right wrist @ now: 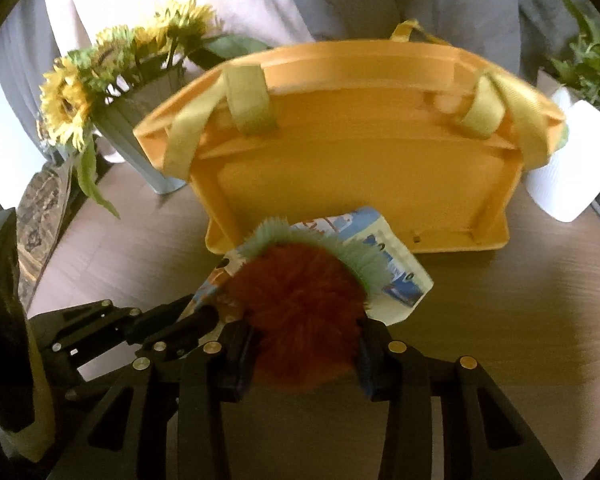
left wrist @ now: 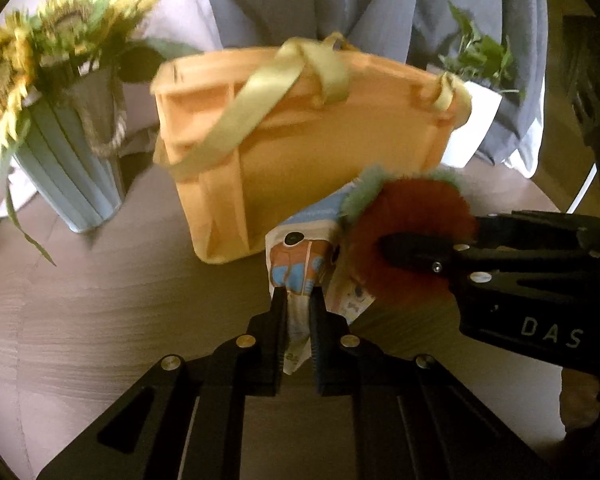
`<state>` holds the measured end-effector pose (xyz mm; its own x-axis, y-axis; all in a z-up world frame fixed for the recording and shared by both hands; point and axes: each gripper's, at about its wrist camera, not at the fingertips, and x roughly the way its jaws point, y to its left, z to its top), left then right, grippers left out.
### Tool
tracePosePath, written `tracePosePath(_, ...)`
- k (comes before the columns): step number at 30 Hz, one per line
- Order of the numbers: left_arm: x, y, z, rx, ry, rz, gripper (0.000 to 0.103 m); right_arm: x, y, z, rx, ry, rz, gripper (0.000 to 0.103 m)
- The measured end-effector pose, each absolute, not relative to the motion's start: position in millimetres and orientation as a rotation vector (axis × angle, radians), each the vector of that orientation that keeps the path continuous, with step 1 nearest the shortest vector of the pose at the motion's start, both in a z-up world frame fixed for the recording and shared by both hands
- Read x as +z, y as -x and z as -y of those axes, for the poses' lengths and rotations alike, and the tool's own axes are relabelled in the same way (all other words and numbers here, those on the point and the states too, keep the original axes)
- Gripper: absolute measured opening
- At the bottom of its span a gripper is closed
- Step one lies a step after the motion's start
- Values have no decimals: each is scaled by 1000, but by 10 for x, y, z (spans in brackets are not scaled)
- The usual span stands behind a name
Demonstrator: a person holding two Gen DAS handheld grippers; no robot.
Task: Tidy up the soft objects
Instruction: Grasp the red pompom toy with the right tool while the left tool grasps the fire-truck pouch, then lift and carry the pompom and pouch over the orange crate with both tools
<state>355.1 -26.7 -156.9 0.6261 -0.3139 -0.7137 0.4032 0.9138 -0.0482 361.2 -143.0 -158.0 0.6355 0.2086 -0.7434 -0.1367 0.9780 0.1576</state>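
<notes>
so the left hand-held gripper (left wrist: 298, 300) is pinched tight on the edge of a flat printed pouch (left wrist: 300, 264), and the right hand-held gripper (right wrist: 306, 344) is squeezing a fuzzy reddish-orange pom-pom toy with a green fringe (right wrist: 300, 300) between its jaws. both soft things sit right together, toy partly over the pouch, just in front of the orange tote bag (right wrist: 352, 176) standing on the wooden tabletop (left wrist: 100, 320). sunflowers in a ribbed pale vase (left wrist: 60, 160) on one side of the bag, a little green plant in a white pot (right wrist: 568, 176) on the other.
</notes>
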Motion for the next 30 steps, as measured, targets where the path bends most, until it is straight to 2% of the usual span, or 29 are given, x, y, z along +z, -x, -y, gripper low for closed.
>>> tracePosePath(30, -409, -3127, 270, -297, -54, -517, 12, -584, -3007, 1704, 173, -138, -560, 41)
